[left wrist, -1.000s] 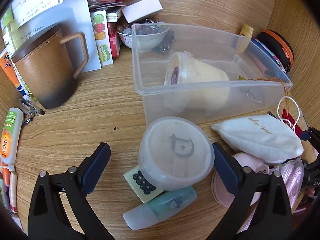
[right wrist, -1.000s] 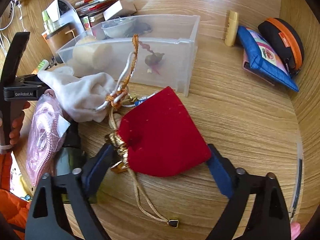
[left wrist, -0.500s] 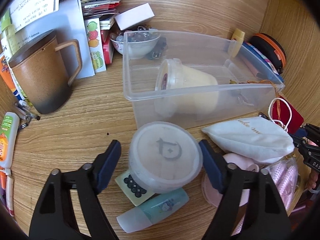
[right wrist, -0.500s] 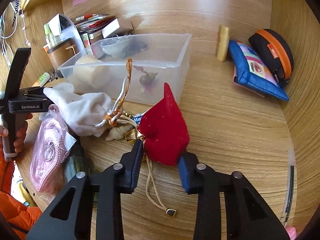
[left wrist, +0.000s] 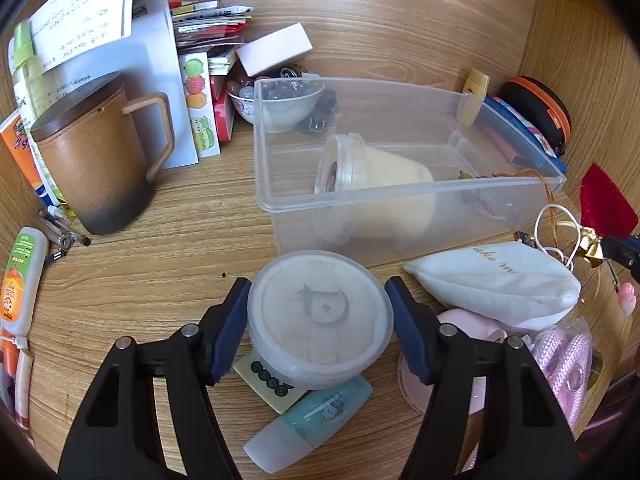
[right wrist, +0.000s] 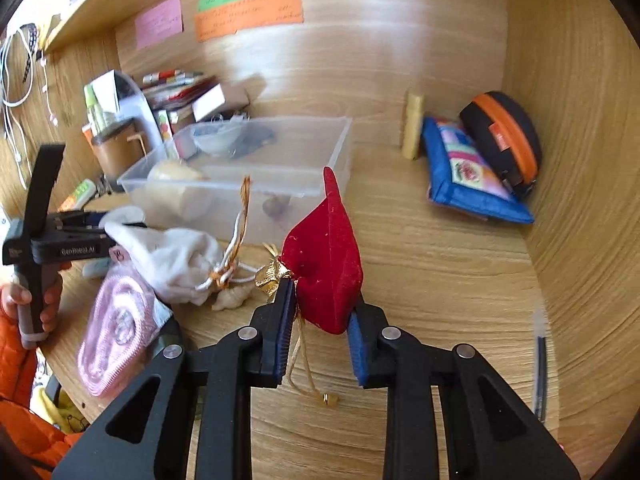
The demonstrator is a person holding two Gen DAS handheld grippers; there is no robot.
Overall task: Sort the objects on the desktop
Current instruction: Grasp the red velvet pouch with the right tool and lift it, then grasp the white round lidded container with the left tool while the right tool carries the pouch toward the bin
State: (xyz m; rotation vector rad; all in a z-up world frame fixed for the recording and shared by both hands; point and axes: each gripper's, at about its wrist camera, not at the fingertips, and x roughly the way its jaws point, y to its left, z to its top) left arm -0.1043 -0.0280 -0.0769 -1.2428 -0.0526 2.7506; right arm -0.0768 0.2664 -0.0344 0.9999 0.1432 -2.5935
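The right gripper (right wrist: pixel 320 316) was closing on the red velvet pouch (right wrist: pixel 326 260), pads pinching its lower body just beside the gold-tied neck. The pouch stood up between the jaws, folded and peaked, so it looked soft and light; the cloth will crumple, and I'd say the bunched neck gives the surest hold. Its gold cord (right wrist: pixel 308 376) dangled below the fingers and could snag.

Over on the left gripper (left wrist: pixel 318 318), the jaws were closing around the round frosted tub (left wrist: pixel 318 320), one pad at each side of its lid. That tub looked rigid and smooth, likely slippery, so it wants squeezing across its widest part. The clear bin (left wrist: pixel 400 200) sat just ahead.
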